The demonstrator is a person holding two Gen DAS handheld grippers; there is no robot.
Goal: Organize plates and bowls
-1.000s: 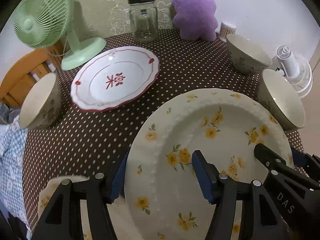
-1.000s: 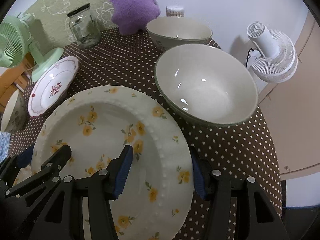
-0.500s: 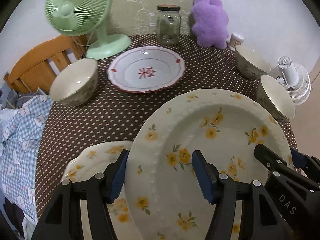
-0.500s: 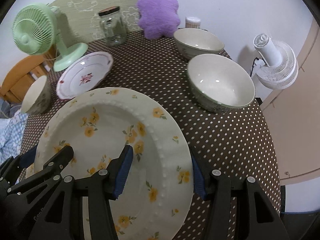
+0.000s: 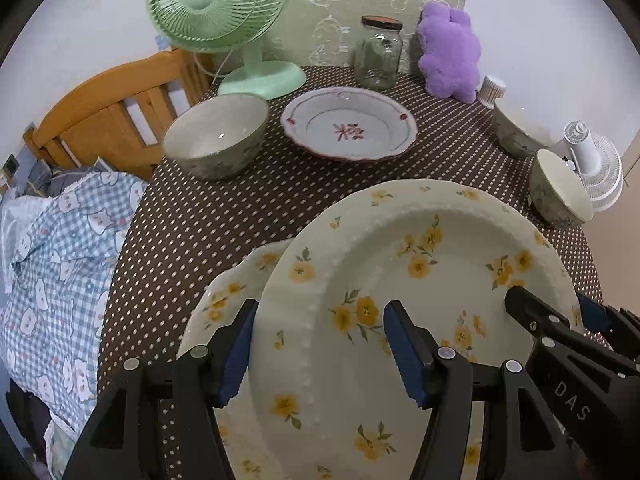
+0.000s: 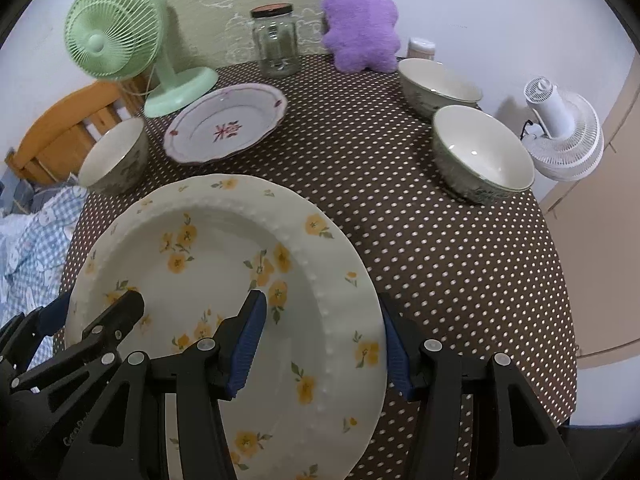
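The dotted brown table (image 6: 440, 260) carries 3 bowls (image 6: 484, 152), a red-trimmed plate (image 6: 228, 128), jar (image 6: 276, 40) and green fan (image 6: 120, 36).

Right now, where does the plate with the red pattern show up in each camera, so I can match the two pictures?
Left wrist view: the red-patterned plate lies upper centre, just beyond the held yellow-flowered plate.
Right wrist view: the same plate lies upper left, beyond the held plate's far rim.
Shared landmark: the green fan stands just behind and left of it in both views.
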